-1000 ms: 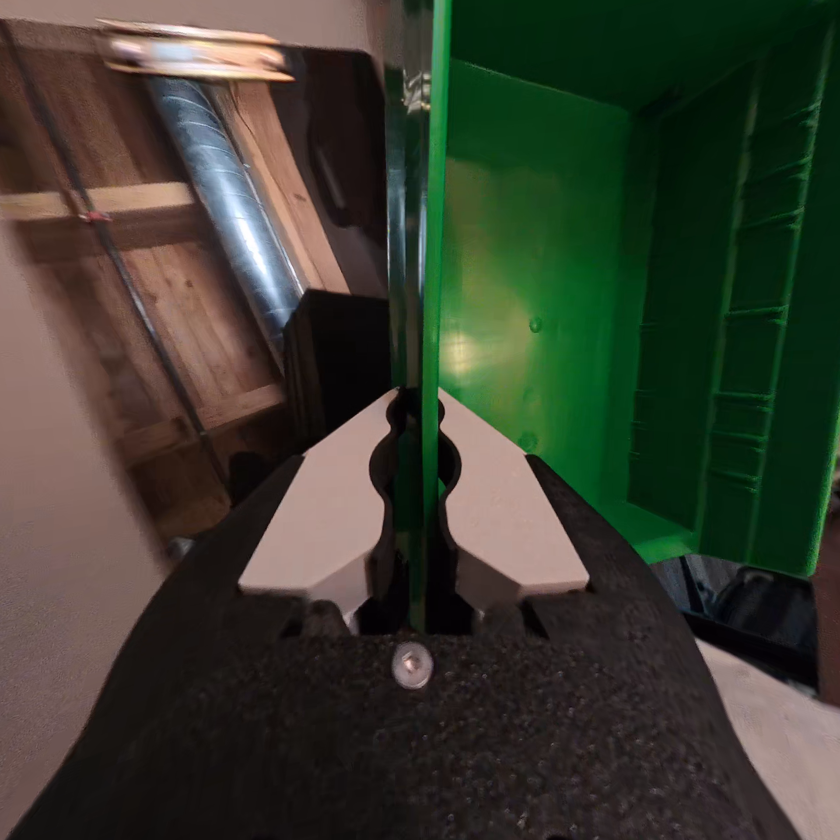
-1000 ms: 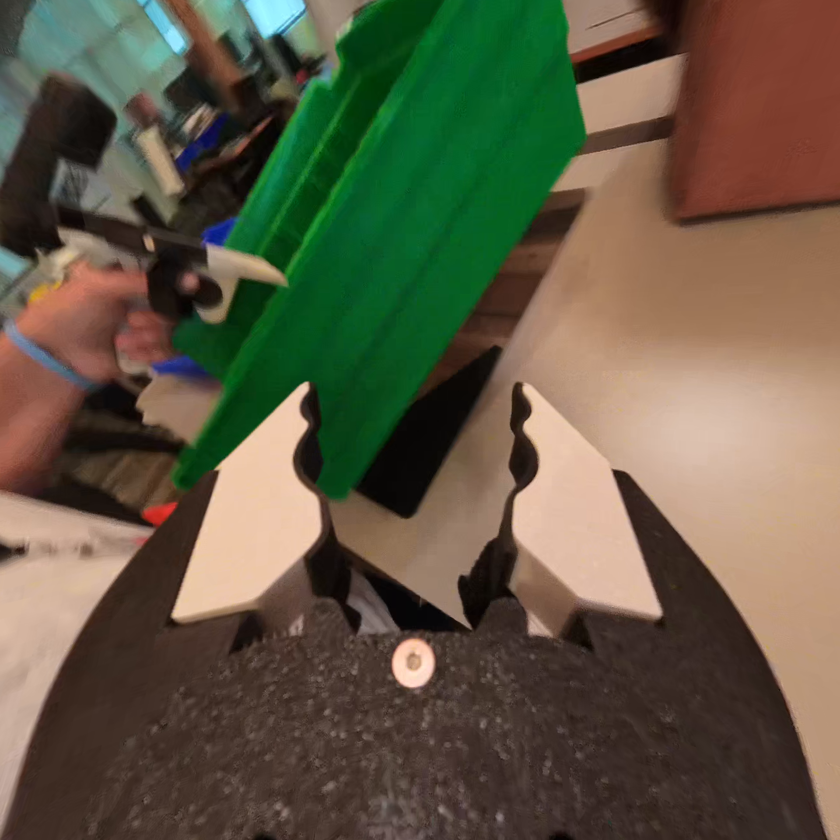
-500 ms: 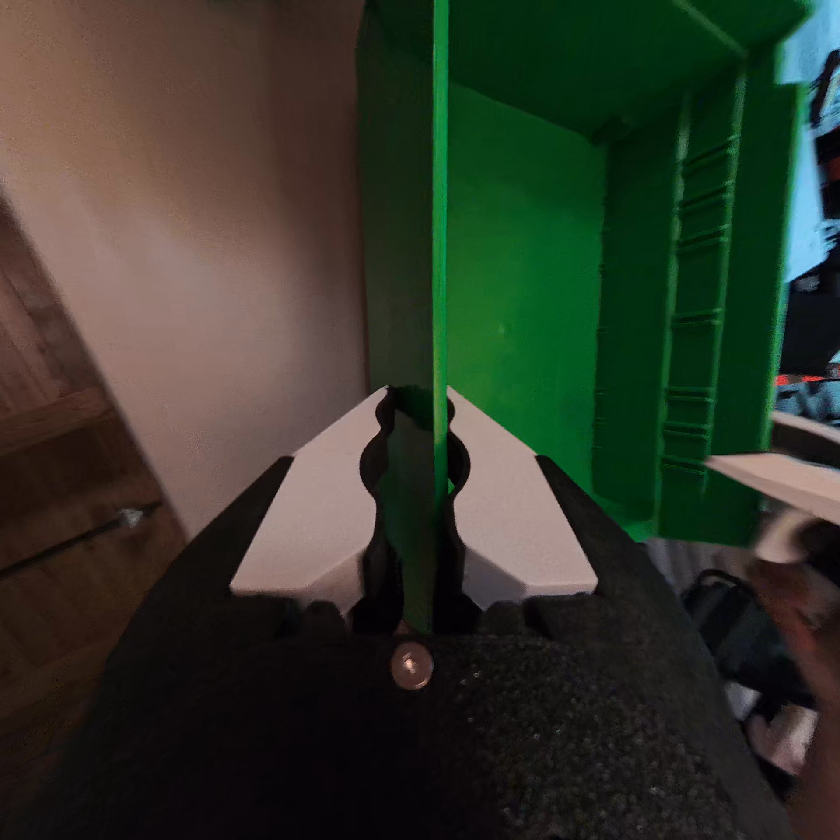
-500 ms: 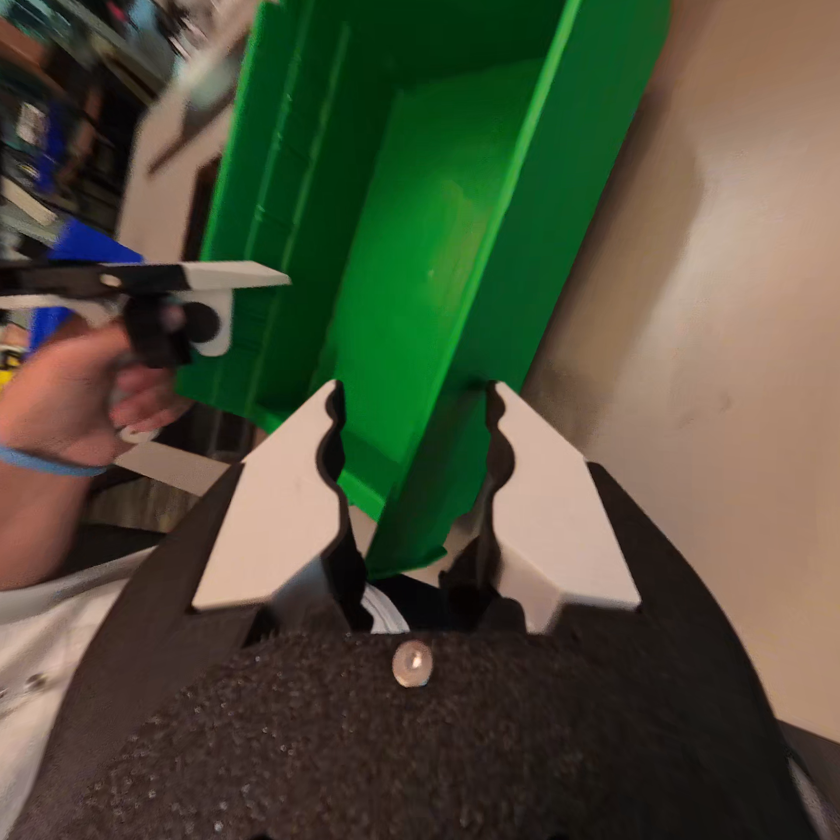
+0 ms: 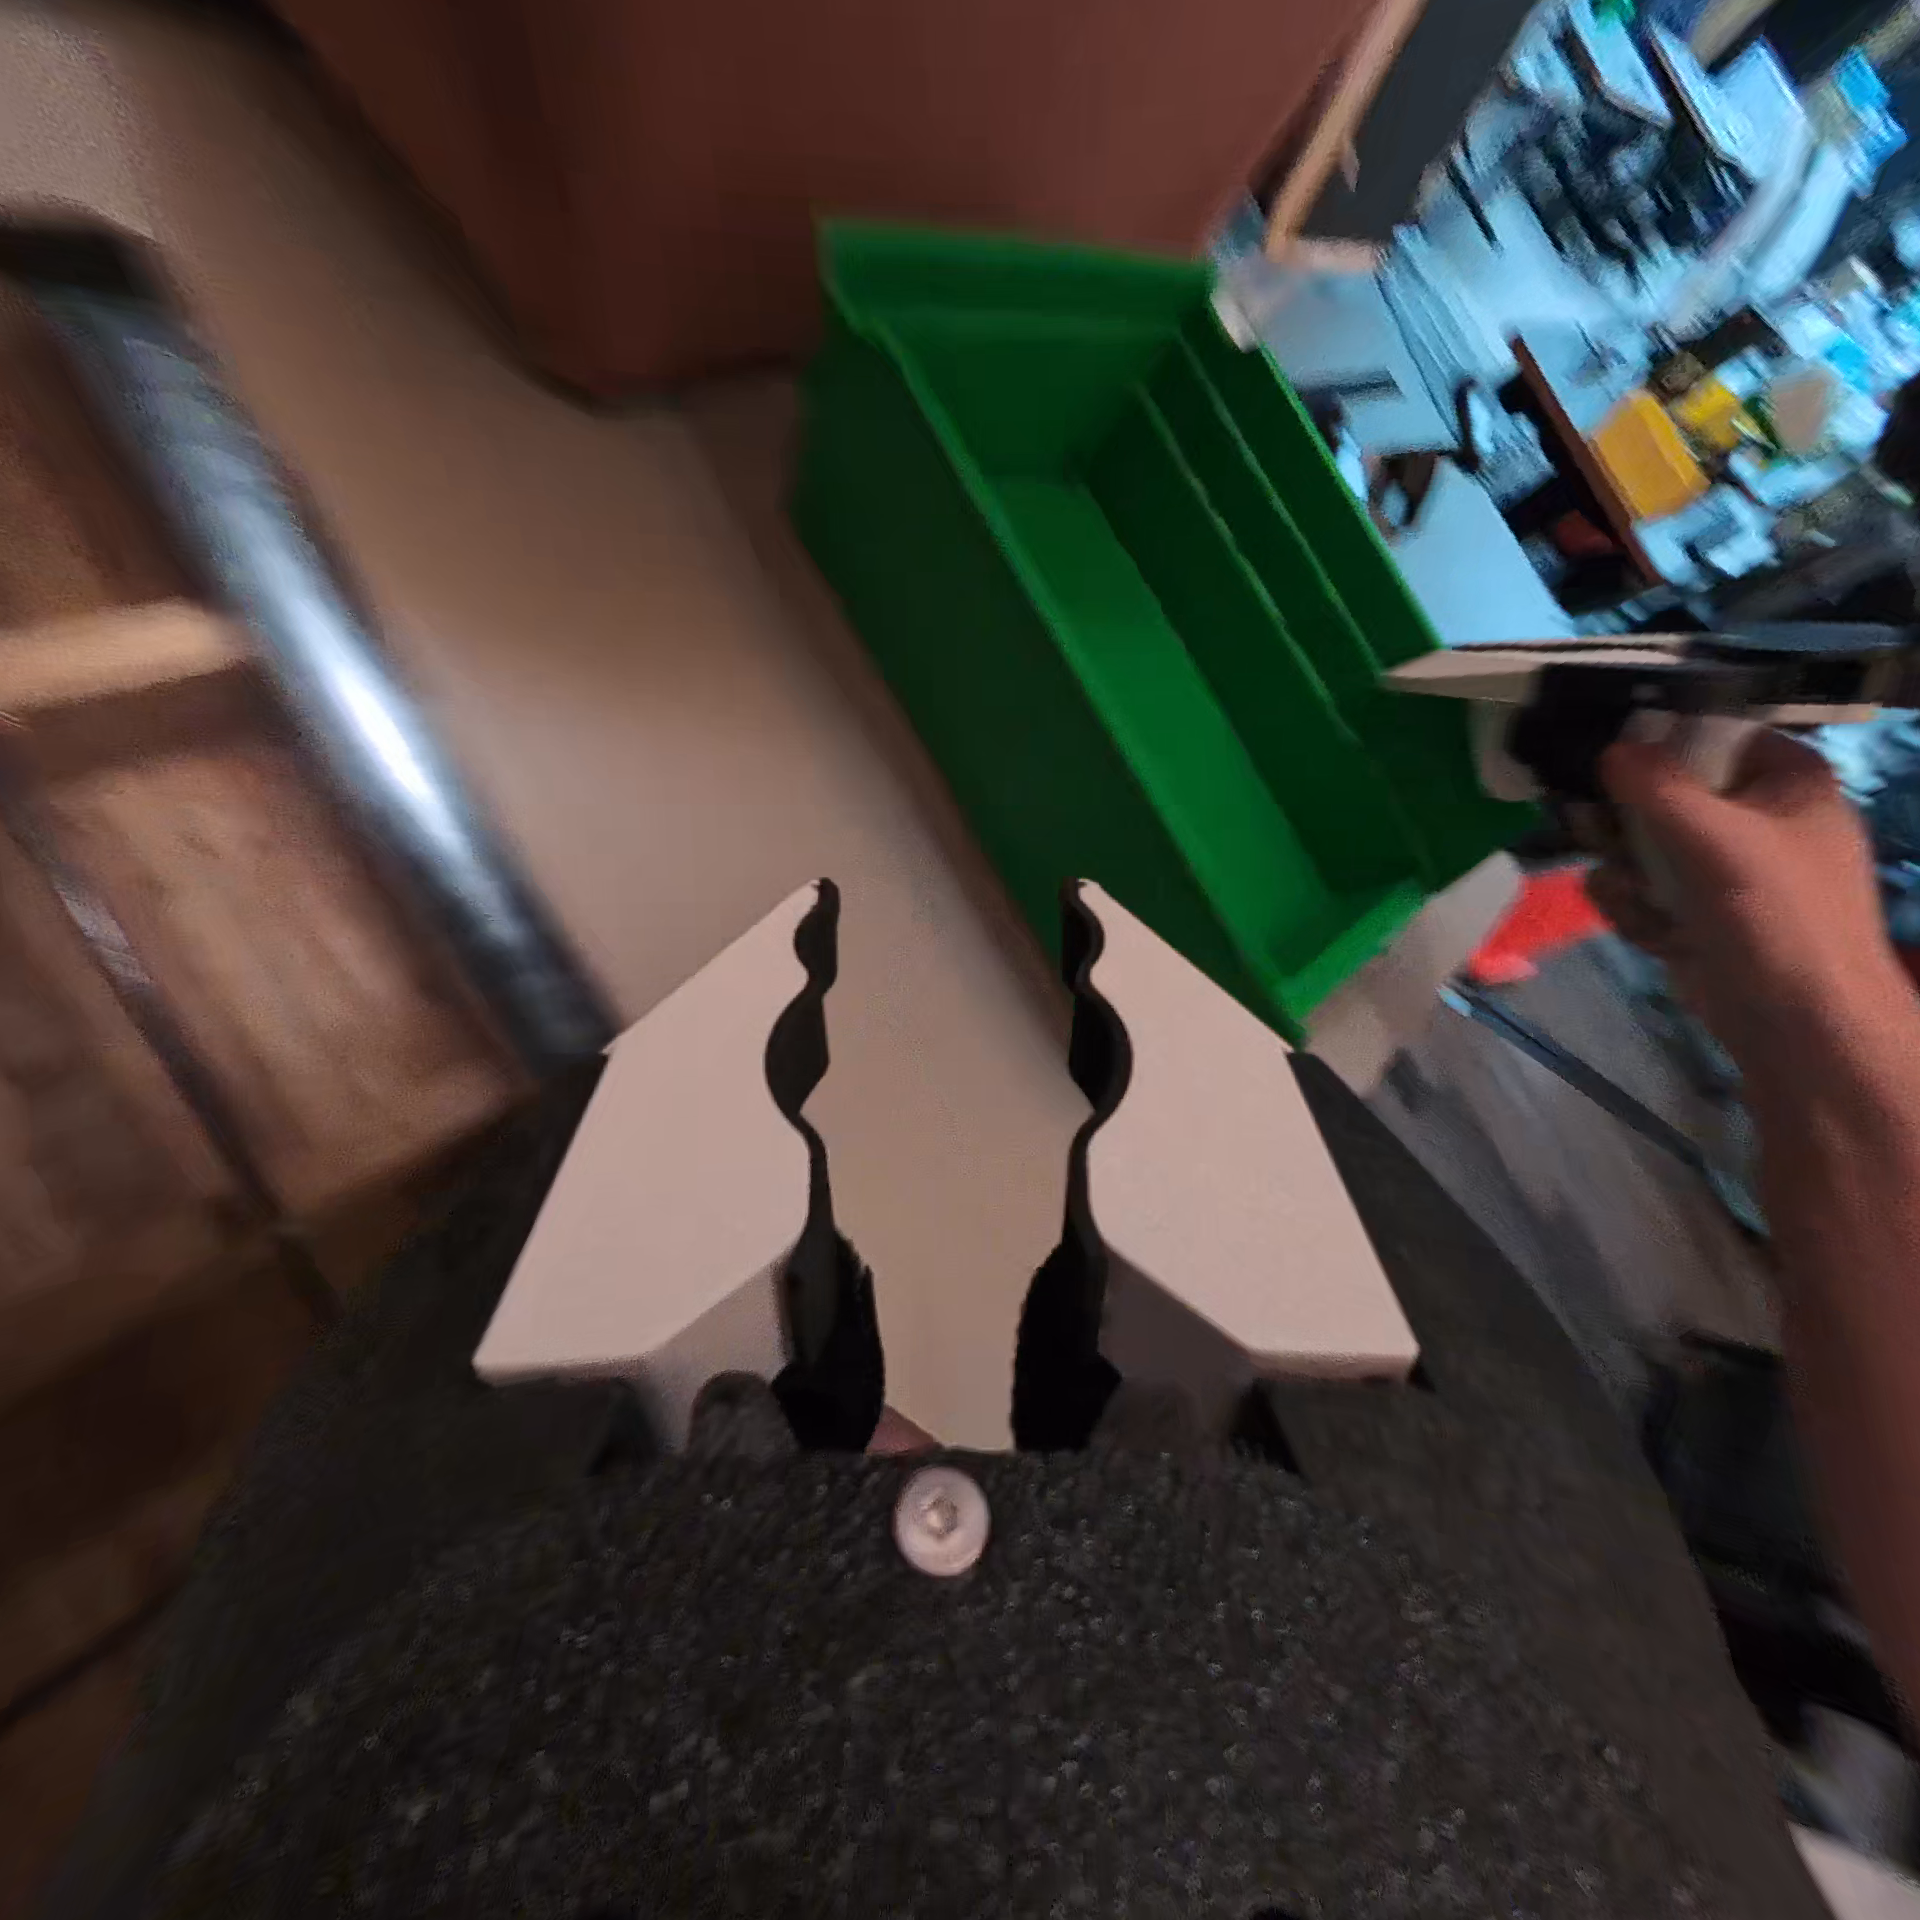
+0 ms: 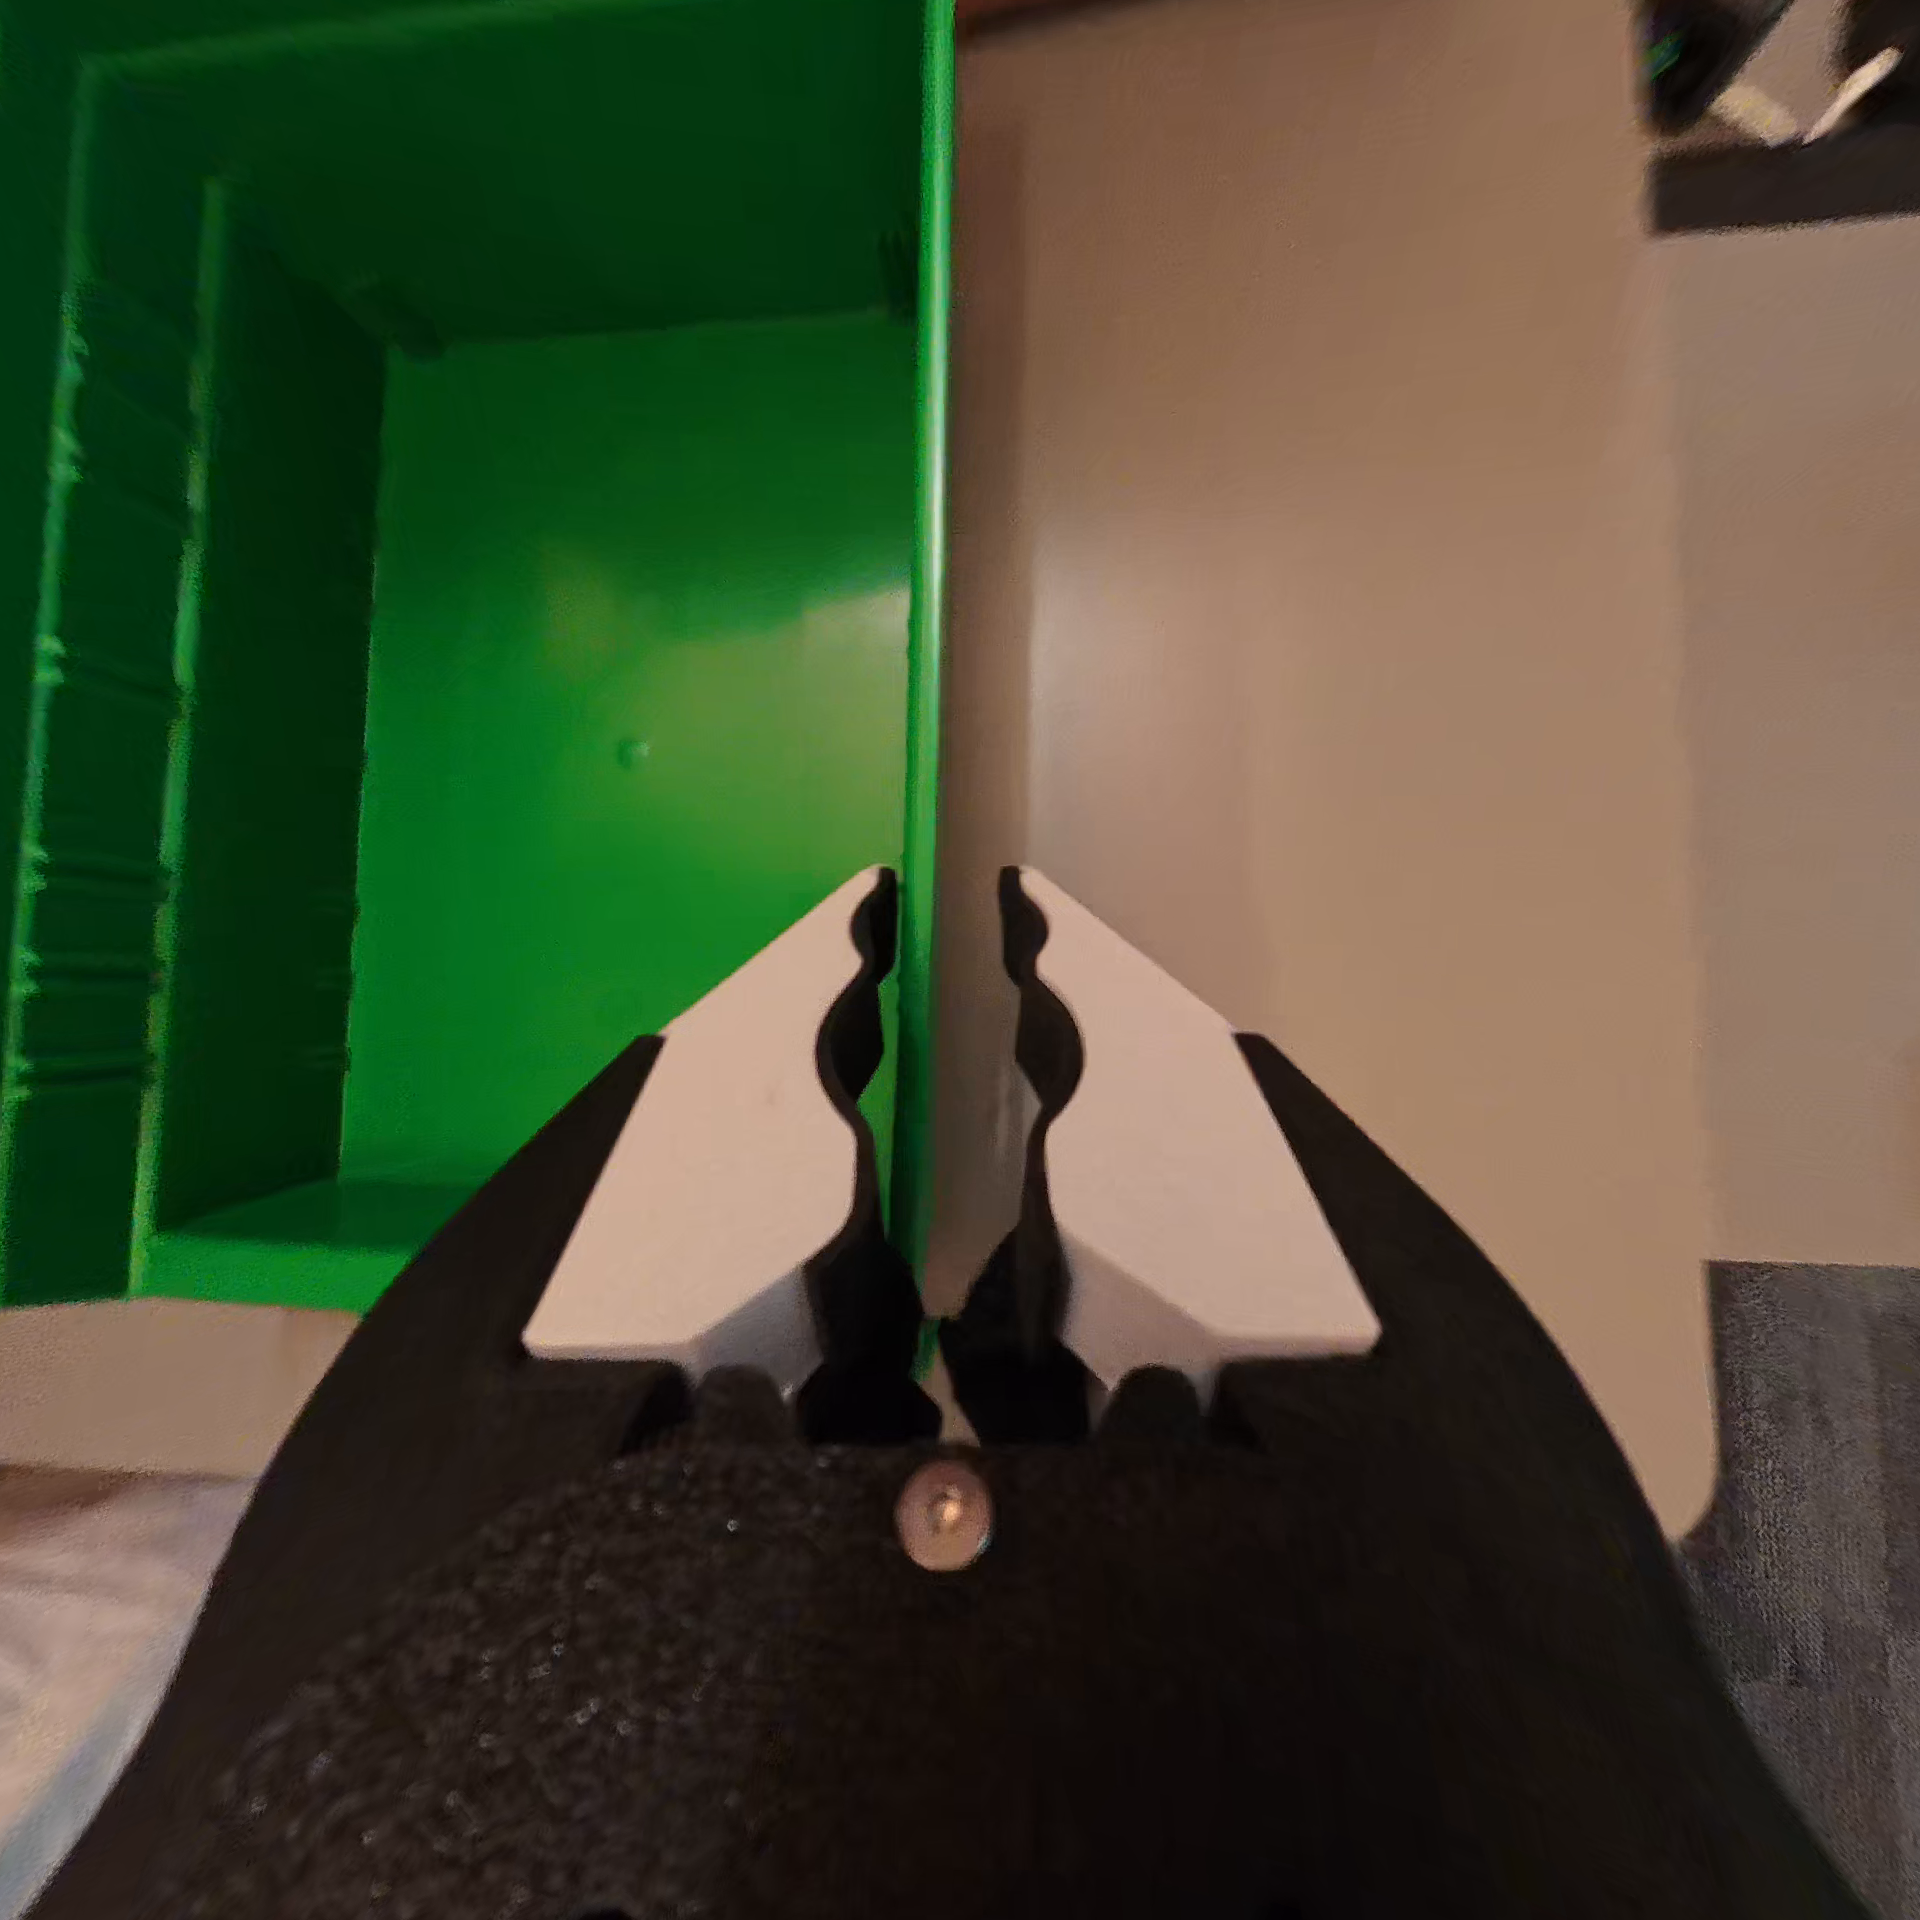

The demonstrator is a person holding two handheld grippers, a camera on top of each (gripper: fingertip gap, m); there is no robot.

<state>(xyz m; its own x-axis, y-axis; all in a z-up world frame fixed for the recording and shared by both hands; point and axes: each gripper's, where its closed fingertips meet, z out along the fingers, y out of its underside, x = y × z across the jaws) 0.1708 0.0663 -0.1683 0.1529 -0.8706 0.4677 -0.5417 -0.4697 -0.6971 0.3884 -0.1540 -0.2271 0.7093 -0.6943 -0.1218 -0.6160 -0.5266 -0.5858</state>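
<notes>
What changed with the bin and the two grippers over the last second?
The left gripper let go of the green bin wall and pulled back, jaws open. The right gripper closed in around the opposite wall, with a gap remaining on one side. The bin is empty, as before.

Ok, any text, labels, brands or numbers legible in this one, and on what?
No legible text in either view.
Bin: plain green, no label or marking seen.
Shelves in the left wrist view's background: too blurred to read anything.
</notes>
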